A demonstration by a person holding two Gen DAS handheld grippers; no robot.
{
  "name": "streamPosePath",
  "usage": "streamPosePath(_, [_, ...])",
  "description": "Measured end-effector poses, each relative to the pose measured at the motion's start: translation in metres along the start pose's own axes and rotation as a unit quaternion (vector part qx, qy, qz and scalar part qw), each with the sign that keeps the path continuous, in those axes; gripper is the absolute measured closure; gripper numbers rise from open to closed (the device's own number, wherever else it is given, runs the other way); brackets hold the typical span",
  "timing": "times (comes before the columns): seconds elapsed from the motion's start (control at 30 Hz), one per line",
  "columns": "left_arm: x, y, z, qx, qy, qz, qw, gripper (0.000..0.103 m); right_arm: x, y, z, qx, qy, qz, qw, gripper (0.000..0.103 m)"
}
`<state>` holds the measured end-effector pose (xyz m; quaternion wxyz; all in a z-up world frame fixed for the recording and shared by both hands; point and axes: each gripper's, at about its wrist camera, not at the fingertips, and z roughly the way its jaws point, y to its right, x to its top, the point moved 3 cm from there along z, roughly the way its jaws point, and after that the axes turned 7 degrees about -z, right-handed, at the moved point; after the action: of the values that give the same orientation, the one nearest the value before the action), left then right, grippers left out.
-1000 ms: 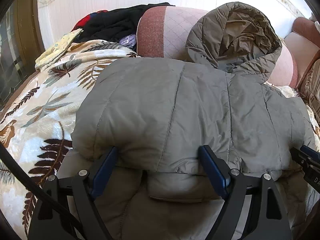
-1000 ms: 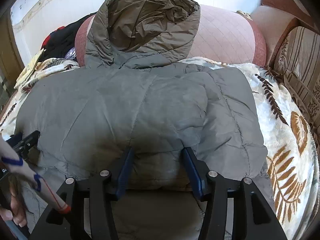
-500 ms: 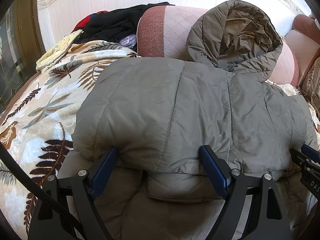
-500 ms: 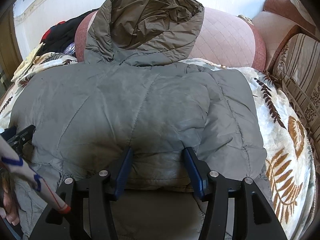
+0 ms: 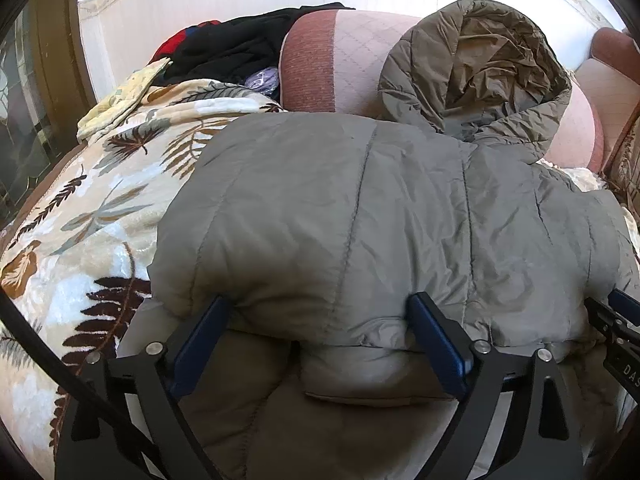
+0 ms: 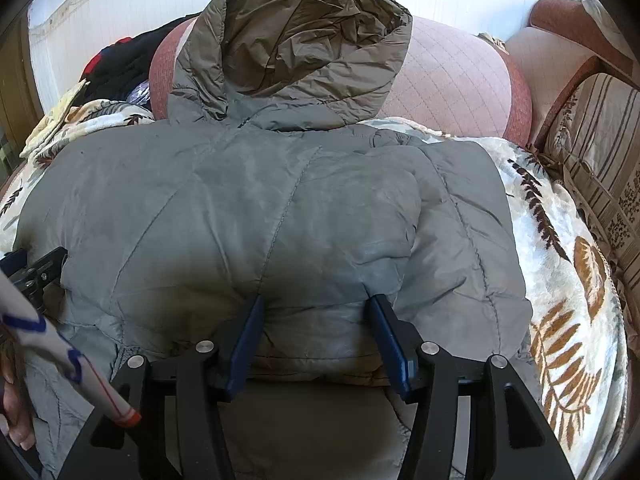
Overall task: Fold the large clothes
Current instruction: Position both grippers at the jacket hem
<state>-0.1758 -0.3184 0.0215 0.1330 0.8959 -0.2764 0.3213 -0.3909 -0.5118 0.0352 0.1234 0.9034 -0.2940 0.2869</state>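
A grey-green hooded puffer jacket [image 5: 400, 208] lies folded over on the blanket, its hood [image 5: 480, 64] propped against a pink cushion. My left gripper [image 5: 316, 306] is at the near left of the folded edge. Its jaws are opening, and the puffy fold bulges between the blue pads [image 5: 200, 344]. My right gripper [image 6: 316, 300] is shut on the same near edge of the jacket [image 6: 260, 208] further right, pinching a thick fold. Each gripper shows at the edge of the other's view: the right gripper [image 5: 616, 320] and the left gripper [image 6: 36, 272].
A leaf-patterned blanket [image 5: 80, 220] covers the surface on both sides of the jacket. Pink cushions [image 6: 452, 80] stand at the back, with a dark clothes pile [image 5: 240, 48] at the back left. A striped sofa cushion [image 6: 600, 152] borders the right. A sleeve [image 6: 60, 352] and a hand [image 6: 12, 420] show at the lower left.
The left gripper's fingers stand slightly wider apart than before. The jacket and both grippers have otherwise stayed where they were.
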Motion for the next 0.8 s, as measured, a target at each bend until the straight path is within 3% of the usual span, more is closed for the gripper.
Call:
streamPosePath(0.37, [0.015, -0.007, -0.010, -0.024, 0.004, -0.013, 0.9996, 0.009, 0.003, 0.006, -0.007, 0.016, 0.006, 0.016, 1.000, 0.041])
streamPosePath(0.47, [0.033, -0.023, -0.022, 0.001, 0.038, -0.011, 0.9992, 0.009, 0.010, 0.026, -0.026, 0.046, 0.038, 0.058, 0.997, 0.040])
streamPosePath(0.53, [0.041, -0.037, -0.021, 0.011, 0.040, -0.024, 0.9989, 0.009, 0.014, 0.042, -0.034, 0.036, 0.058, 0.079, 0.995, 0.037])
streamPosePath(0.67, [0.044, -0.065, 0.008, 0.032, -0.016, -0.047, 0.9983, 0.009, 0.010, 0.072, -0.021, 0.027, 0.042, 0.115, 0.992, 0.036])
streamPosePath(0.73, [0.039, -0.071, 0.021, 0.026, -0.043, -0.061, 0.9969, 0.009, 0.004, 0.076, -0.002, 0.037, 0.007, 0.125, 0.991, 0.043])
streamPosePath(0.8, [0.034, -0.074, 0.026, 0.012, -0.057, -0.083, 0.9948, 0.009, 0.001, 0.076, 0.003, 0.038, 0.000, 0.129, 0.991, 0.044])
